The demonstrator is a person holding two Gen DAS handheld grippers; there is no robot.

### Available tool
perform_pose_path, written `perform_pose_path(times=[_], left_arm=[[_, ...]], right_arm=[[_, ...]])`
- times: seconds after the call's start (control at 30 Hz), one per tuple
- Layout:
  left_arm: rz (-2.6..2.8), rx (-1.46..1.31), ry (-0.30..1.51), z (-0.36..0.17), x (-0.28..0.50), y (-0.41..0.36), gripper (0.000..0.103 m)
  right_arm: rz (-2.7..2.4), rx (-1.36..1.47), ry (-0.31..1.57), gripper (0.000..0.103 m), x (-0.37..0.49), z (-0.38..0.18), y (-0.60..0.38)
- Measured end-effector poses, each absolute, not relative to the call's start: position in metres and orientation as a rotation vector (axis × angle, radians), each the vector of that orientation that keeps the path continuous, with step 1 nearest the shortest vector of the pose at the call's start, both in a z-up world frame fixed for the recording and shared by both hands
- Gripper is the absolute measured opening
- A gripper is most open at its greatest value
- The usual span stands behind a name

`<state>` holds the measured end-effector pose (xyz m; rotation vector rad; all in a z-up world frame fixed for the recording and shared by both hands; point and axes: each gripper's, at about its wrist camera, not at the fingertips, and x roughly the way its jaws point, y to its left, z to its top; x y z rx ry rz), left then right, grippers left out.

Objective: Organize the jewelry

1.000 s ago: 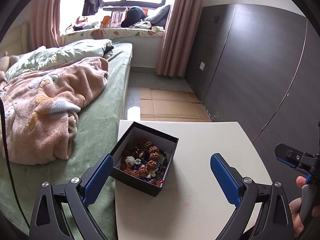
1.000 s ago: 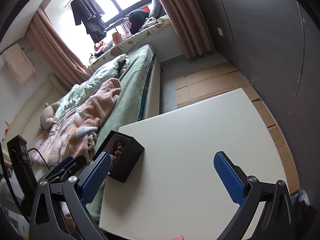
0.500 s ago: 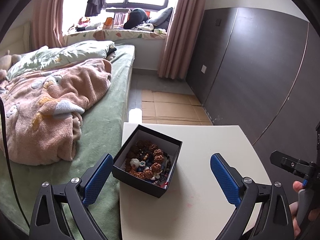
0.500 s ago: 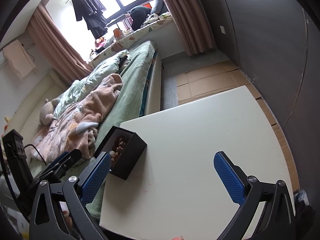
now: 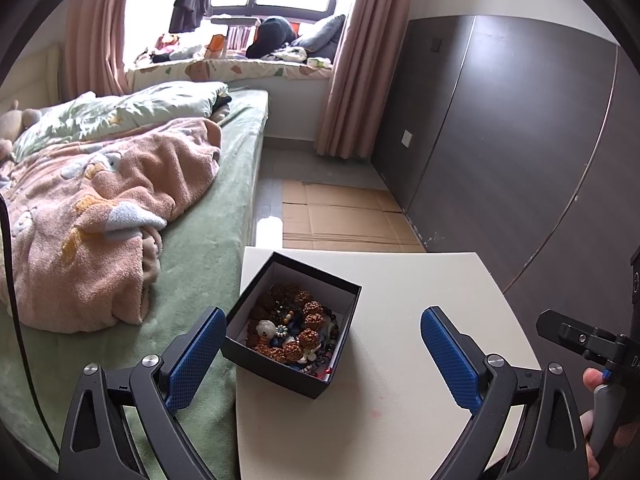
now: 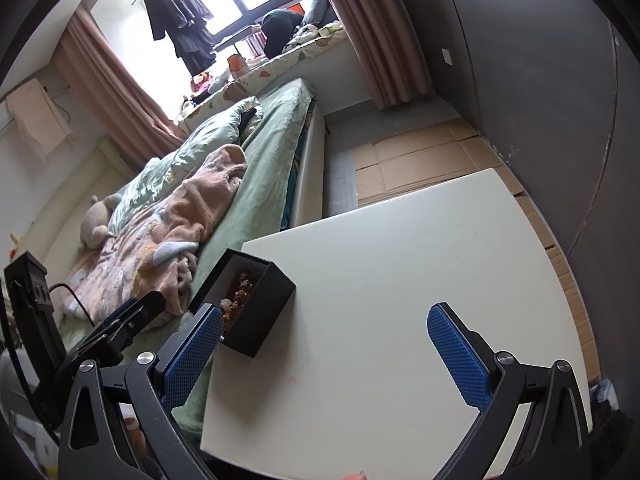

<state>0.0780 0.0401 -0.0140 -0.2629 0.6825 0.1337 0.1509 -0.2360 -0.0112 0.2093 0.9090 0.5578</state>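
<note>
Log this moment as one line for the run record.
stage: approach | left gripper: open, empty | right gripper: open, empty | black box: lidless, holds beaded jewelry, near left edge of white table

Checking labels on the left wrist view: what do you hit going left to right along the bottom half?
Pink blanket → green bed → black box of beads → bare white table → the right tool at the frame edge.
</note>
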Motion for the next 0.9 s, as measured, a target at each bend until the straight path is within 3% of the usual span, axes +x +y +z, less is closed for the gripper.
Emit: perform_pose_path(times=[0.9], left_arm=[[0.128, -0.263, 0.675, -0.0116, 0.0761, 0.039, 0.098]], right_arm=[[0.553, 0.205, 0.92, 0.103, 0.1501, -0.014, -0.2377]])
